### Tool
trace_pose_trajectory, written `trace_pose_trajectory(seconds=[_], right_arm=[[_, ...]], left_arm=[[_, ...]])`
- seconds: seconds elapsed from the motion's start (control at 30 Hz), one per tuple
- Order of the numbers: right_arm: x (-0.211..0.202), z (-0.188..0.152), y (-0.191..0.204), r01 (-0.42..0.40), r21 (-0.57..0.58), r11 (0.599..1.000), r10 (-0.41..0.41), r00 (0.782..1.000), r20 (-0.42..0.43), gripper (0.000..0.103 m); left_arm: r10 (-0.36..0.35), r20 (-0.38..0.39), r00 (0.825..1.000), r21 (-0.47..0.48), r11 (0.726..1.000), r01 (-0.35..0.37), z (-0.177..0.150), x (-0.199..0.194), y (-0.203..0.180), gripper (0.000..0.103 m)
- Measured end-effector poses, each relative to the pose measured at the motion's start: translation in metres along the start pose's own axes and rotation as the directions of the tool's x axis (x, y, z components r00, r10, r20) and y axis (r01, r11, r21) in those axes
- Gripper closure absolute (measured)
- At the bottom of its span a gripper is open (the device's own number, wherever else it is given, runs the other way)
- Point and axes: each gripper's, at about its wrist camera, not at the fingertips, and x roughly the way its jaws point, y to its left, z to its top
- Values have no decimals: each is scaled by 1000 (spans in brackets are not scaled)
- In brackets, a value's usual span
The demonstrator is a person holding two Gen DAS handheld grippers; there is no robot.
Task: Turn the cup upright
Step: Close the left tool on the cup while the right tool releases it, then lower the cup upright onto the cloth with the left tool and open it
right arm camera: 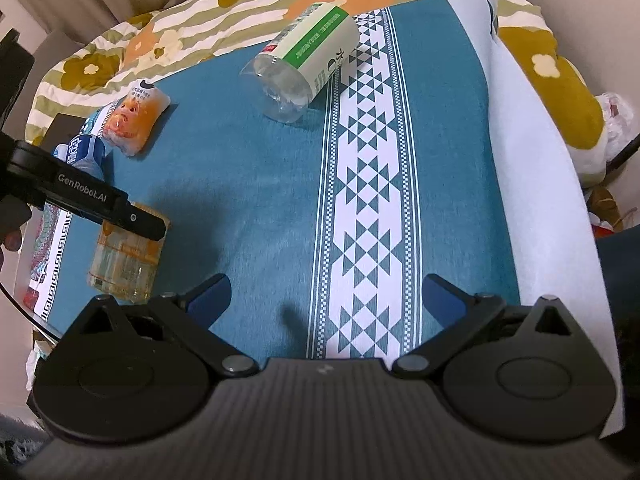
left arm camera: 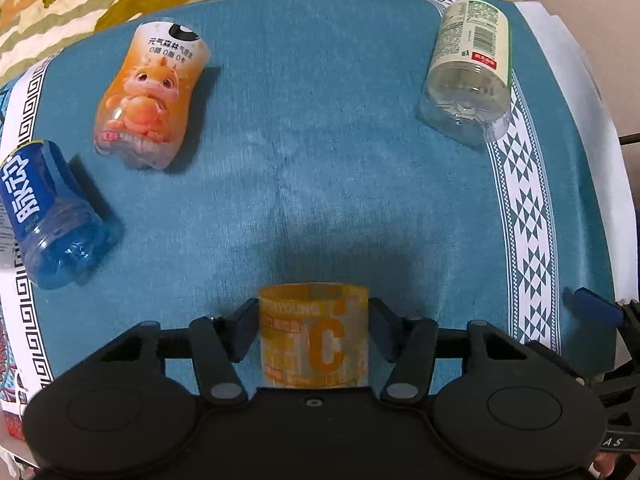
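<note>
A clear cup with a yellow-orange label and a big "C" [left arm camera: 314,336] sits between the fingers of my left gripper [left arm camera: 314,320], which is shut on its sides. In the right wrist view the same cup [right arm camera: 124,256] stands upright, base on the blue cloth, with the left gripper's finger [right arm camera: 100,204] across its top part. My right gripper [right arm camera: 326,300] is open and empty, low over the cloth's white triangle band.
Three cut bottle cups lie on their sides on the blue cloth [left arm camera: 320,128]: orange dragon one [left arm camera: 150,96], blue one [left arm camera: 52,216], clear green-labelled one [left arm camera: 470,68], also in the right view [right arm camera: 304,60]. Floral bedding [right arm camera: 160,32] lies behind.
</note>
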Motion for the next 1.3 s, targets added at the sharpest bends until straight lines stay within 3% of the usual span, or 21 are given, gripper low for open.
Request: trace_pose_trajectory(seconds=[0.17, 0.27, 0.33, 0.4, 0.47, 0.53, 0.63, 0.8, 0.93, 1.03, 1.3], right_arm=[[-5, 2, 2, -4, 4, 1000, 4, 1000, 15, 0], [-12, 4, 5, -10, 3, 1000, 10, 999, 31, 0], [-16, 4, 8, -15, -2, 1000, 15, 999, 41, 0], [-18, 5, 11, -17, -8, 1000, 18, 999, 49, 0], [-19, 5, 15, -19, -13, 1000, 20, 998, 55, 0], [-17, 5, 18, -20, -17, 1000, 21, 998, 57, 0], [-12, 4, 22, -14, -31, 999, 15, 999, 51, 0], [-4, -1, 31, 38, -93, 995, -34, 998, 47, 0], [1, -5, 33, 60, -118, 991, -54, 997, 54, 0], [5, -8, 36, 64, -141, 988, -57, 997, 49, 0], [8, -12, 48, 40, -187, 981, -30, 998, 59, 0]], left_arm=[[-25, 43, 999, -3, 1000, 26, -8, -15, 1, 43], [-39, 123, 992, -7, 999, 40, -20, -36, 5, 43], [-51, 190, 980, -18, 998, 55, -32, -49, 7, 43], [-57, 290, 955, -26, 997, 67, -44, -59, 7, 43], [-51, 420, 906, -28, 997, 70, -61, -64, 7, 42], [-41, 558, 829, -35, 997, 73, -79, -62, 8, 42], [-14, 707, 708, -42, 997, 61, -96, -48, 8, 42], [-5, 819, 574, -43, 997, 70, -103, -25, 10, 41], [13, 874, 485, -20, 1000, 9, -107, -11, 3, 41], [19, 886, 463, -2, 999, -36, -113, -3, -4, 41], [29, 864, 503, -8, 999, -45, -133, 2, -2, 41]])
